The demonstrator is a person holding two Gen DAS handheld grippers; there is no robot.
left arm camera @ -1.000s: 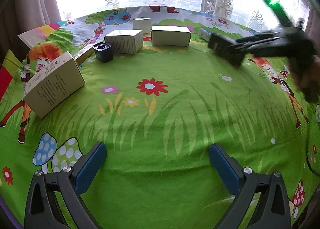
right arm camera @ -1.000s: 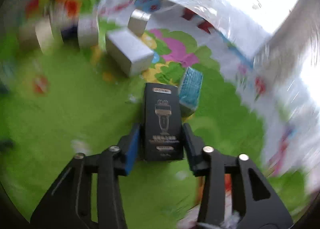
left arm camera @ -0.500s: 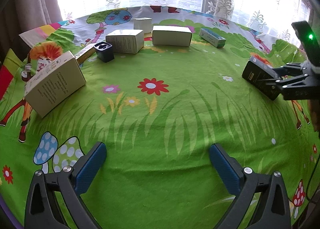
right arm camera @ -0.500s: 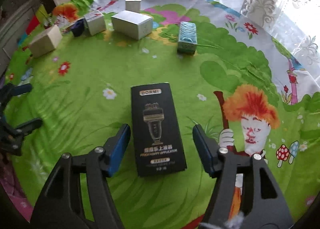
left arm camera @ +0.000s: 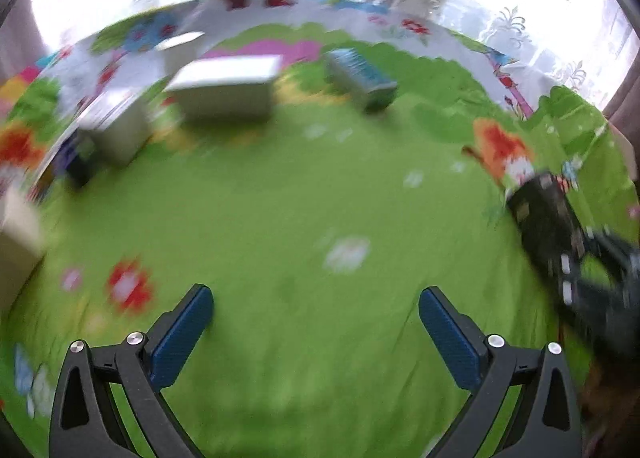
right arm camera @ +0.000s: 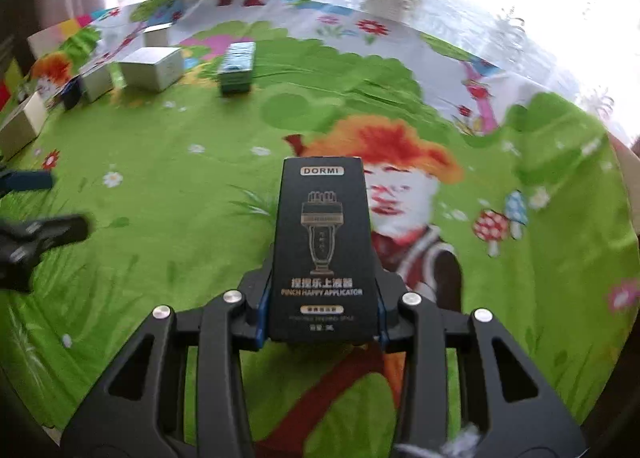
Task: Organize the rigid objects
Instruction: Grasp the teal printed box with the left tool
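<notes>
Currently: right claw (right arm camera: 322,300) clamped black box (right arm camera: 324,250), long axis pointing straight ahead along its fingers | left claw (left arm camera: 316,334) gaped wide, empty | teal box (right arm camera: 237,67) probably nearer the left claw, across the blurred worktop (left arm camera: 280,198).

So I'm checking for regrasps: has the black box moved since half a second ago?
Yes. The black box now sits clamped in the right gripper, drawn closer, beside the orange-haired figure.
</notes>
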